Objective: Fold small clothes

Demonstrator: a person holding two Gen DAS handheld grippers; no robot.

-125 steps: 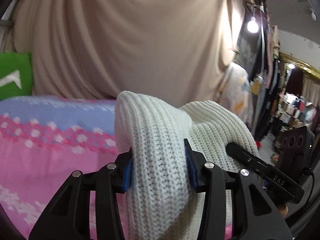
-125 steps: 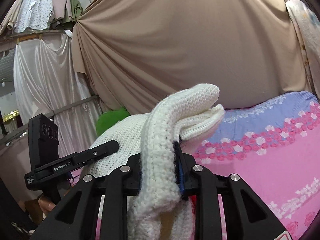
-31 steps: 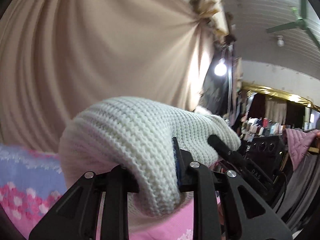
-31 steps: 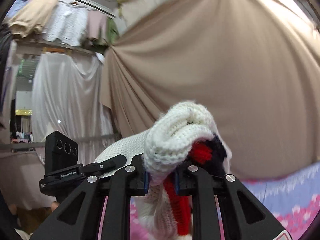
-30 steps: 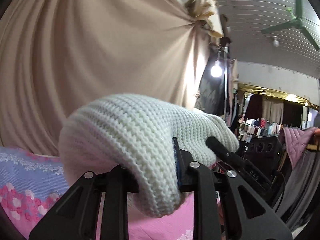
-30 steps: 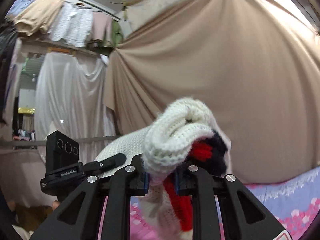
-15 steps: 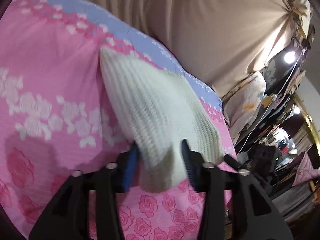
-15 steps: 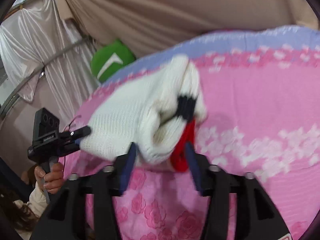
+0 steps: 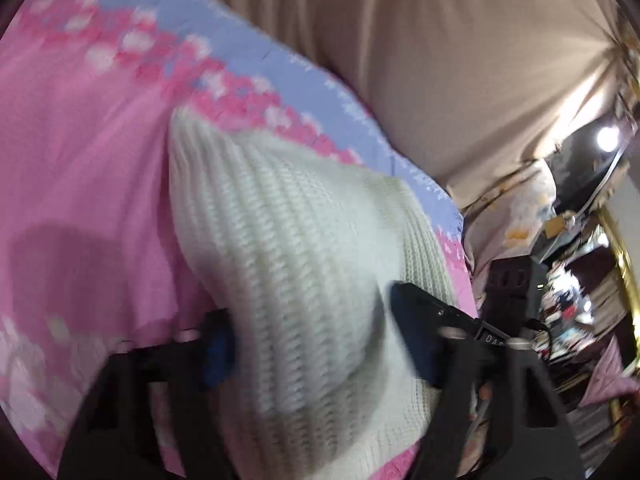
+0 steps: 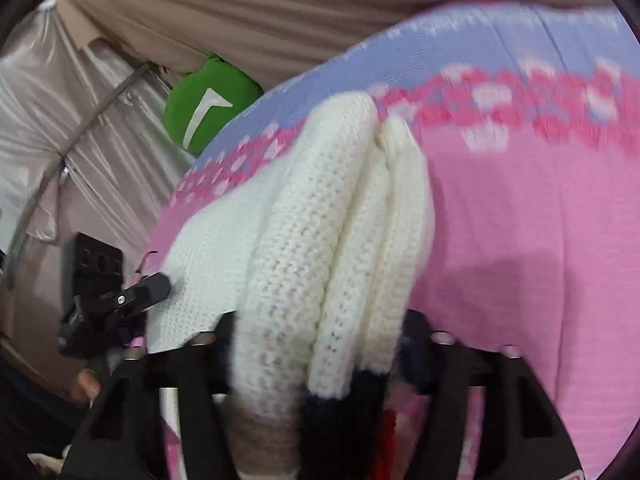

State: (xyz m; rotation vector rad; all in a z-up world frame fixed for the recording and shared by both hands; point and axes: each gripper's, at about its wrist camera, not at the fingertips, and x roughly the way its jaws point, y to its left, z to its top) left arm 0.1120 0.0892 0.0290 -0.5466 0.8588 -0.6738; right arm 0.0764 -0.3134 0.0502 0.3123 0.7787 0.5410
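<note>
A white knitted garment (image 9: pixel 304 248) lies spread on the pink flowered bed cover (image 9: pixel 80 168), its near edge between the fingers of my left gripper (image 9: pixel 320 356), whose jaws now stand wide apart. In the right wrist view the same garment (image 10: pixel 320 240) is bunched in thick folds, with black and red trim at the bottom edge. My right gripper (image 10: pixel 320 352) also has its jaws spread wide around the folds. Both views are blurred by motion. The other gripper shows in each view, at the right in the left wrist view (image 9: pixel 472 320) and at the left in the right wrist view (image 10: pixel 116 300).
The bed cover (image 10: pixel 540 220) has a lilac band along its far edge. A beige curtain (image 9: pixel 440 60) hangs behind it. A green cushion (image 10: pixel 208 104) sits at the bed's far left corner. Shop racks and a lamp (image 9: pixel 606 136) stand to the right.
Both grippers swung down from high in the air to the bed, laying the garment on the cover. Their jaws, tight on the knit before, have spread wide.
</note>
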